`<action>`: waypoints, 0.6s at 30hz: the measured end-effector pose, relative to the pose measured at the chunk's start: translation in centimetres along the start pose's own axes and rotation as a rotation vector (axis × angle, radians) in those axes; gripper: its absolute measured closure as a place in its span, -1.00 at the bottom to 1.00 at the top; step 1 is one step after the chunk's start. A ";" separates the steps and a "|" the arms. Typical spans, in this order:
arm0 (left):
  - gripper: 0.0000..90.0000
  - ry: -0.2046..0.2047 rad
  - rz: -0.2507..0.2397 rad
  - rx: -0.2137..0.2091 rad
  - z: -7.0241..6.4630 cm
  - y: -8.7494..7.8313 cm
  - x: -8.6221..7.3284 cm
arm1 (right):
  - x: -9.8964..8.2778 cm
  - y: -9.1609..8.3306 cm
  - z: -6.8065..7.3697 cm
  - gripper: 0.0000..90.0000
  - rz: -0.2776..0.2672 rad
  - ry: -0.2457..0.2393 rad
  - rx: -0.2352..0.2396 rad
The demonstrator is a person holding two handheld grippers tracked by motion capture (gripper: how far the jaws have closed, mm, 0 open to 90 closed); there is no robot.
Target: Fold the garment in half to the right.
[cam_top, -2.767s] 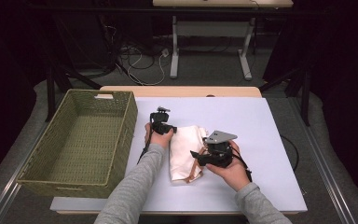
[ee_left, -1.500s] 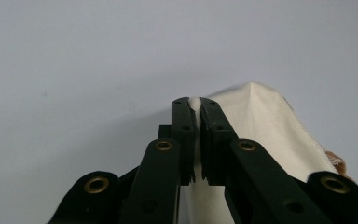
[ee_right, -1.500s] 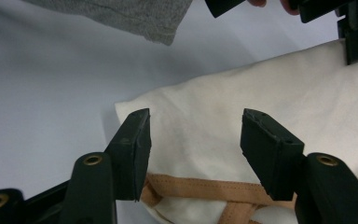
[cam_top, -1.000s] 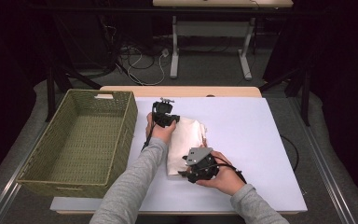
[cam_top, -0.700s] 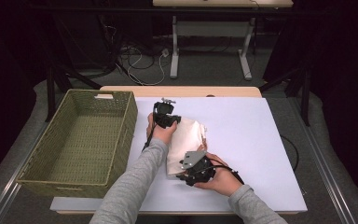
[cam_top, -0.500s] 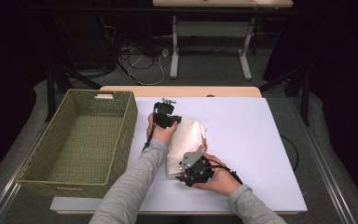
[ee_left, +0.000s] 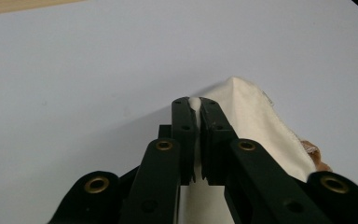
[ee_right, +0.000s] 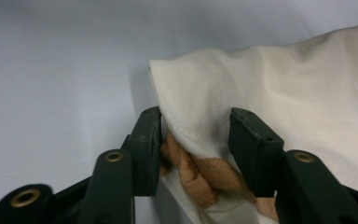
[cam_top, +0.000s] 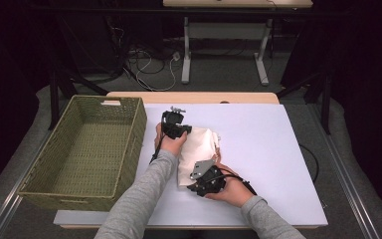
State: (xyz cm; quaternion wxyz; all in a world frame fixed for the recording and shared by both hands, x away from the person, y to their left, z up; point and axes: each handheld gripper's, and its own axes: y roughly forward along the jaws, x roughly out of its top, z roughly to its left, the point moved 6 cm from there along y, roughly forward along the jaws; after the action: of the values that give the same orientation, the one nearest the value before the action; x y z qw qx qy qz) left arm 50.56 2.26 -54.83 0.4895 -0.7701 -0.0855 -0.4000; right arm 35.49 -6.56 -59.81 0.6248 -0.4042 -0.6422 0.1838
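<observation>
Thing: one cream cloth [cam_top: 199, 152] with a tan-brown layer folded inside, lying bunched on the white table [cam_top: 278, 164] near the middle of its near half, just right of the wicker basket [cam_top: 87, 149].
Handling: judged soft, light and limp; it will sag and fold wherever it is not held, and is neither fragile nor slippery.
Where to hold: at corners or hems, pinching all layers together so that none slips out.
Left gripper [ee_left: 195, 103]: jaws nearly closed, clamping a thin peak of cream cloth at its far corner; in the high view [cam_top: 174, 124].
Right gripper [ee_right: 196, 126]: jaws half wide and just been closing, set either side of the near edge with cream and tan layers between them; the left jaw touches, the right stands just clear, so no firm grip yet.
Count: one cloth, one basket (nothing in it), two grippers, one table.
</observation>
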 end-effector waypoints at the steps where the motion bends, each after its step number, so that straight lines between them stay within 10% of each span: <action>1: 0.90 -0.003 0.000 0.001 0.0 0.0 0.0 | 0.0 0.0 0.0 0.24 0.000 0.000 0.000; 18: 0.90 0.001 -0.002 -0.001 0.1 -0.3 -0.5 | 0.2 0.0 -0.1 0.84 0.009 -0.032 -0.077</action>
State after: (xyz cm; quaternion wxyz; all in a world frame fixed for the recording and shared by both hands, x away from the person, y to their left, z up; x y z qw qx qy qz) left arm 50.16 2.62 -55.02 0.4889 -0.7701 -0.0857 -0.4008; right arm 35.62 -6.43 -59.66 0.5977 -0.4279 -0.6568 0.1683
